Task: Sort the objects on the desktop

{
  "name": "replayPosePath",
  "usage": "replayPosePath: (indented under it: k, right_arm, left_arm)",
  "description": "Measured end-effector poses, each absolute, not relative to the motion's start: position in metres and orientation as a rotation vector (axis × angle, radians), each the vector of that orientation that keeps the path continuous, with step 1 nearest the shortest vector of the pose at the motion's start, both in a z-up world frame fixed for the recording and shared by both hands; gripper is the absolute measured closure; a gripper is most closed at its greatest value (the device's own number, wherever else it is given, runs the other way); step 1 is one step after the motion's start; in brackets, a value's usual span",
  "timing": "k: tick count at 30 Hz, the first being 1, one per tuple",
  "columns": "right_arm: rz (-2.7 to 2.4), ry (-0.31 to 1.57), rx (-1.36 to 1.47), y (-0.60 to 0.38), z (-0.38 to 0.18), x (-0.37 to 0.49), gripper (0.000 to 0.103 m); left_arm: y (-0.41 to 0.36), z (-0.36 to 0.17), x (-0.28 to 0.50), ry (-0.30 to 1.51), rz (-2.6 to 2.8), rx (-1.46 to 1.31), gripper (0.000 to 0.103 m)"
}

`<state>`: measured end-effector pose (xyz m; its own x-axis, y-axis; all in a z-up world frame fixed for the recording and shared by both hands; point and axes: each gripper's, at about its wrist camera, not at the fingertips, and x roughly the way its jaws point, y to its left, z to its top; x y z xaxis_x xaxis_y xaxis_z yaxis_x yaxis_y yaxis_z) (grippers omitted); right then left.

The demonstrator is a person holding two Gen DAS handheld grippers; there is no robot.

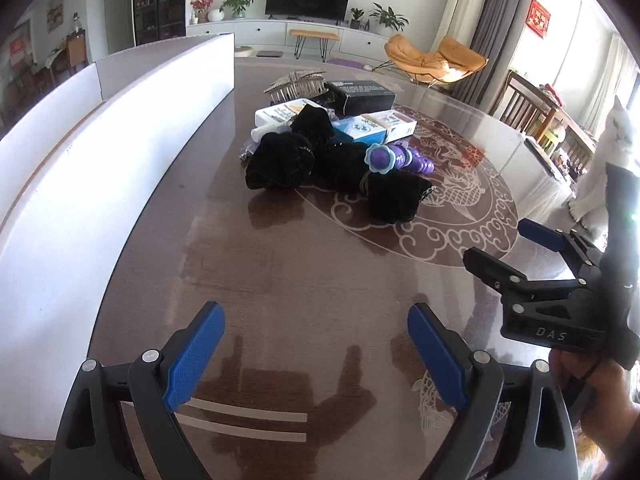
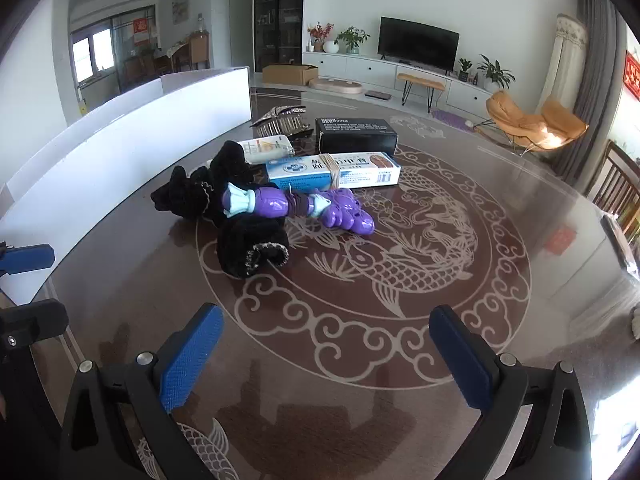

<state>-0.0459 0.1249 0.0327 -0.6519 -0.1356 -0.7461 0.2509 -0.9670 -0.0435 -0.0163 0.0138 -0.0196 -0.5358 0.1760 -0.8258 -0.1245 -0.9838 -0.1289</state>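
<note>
Left tool (image 1: 316,356) and right tool (image 2: 326,360) agape

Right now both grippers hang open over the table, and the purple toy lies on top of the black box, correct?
Not quite. The purple toy lies on the black fabric bundles, in front of the blue-and-white box; the black box sits behind, as the right wrist view shows. Both the left gripper and the right gripper are open.

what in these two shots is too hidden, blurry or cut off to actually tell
- Print on the blue-and-white medicine box: too small and blurred in both views.
- Inside of the white partitioned bin: hidden by its own near wall, both views.
- What lies under the black fabric items: the pile covers it.
- Metal-toothed hair comb: partly behind the white box.
- Right hand-held gripper in the left wrist view: body cut by the frame edge.
</note>
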Motion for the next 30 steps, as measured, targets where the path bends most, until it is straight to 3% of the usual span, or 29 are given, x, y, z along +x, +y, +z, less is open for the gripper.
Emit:
replayPosePath:
  k: [8,11,14,30]
  right_arm:
    - [-2.641,0.177,1.265,0.127,0.014,-0.026,0.0]
    - [-2.634,0.17,1.318,0.123,0.004,-0.031,0.0]
    - [-2.654,0.154,1.341,0.126,0.003,-0.031,0.0]
    - [-2.669,0.133,1.368,0.13,0.002,-0.033,0.0]
  left_arm:
    - [0.033,-0.05,-0.034,0.095,2.675,-1.444,0.009]
    - [0.03,-0.049,-0.036,0.091,2.681,-1.42,0.008]
    - [0.027,-0.052,-0.045,0.083,2.692,-1.419,0.0]
    - [0.015,-0.053,-0.083,0.004,2.803,-1.429,0.0]
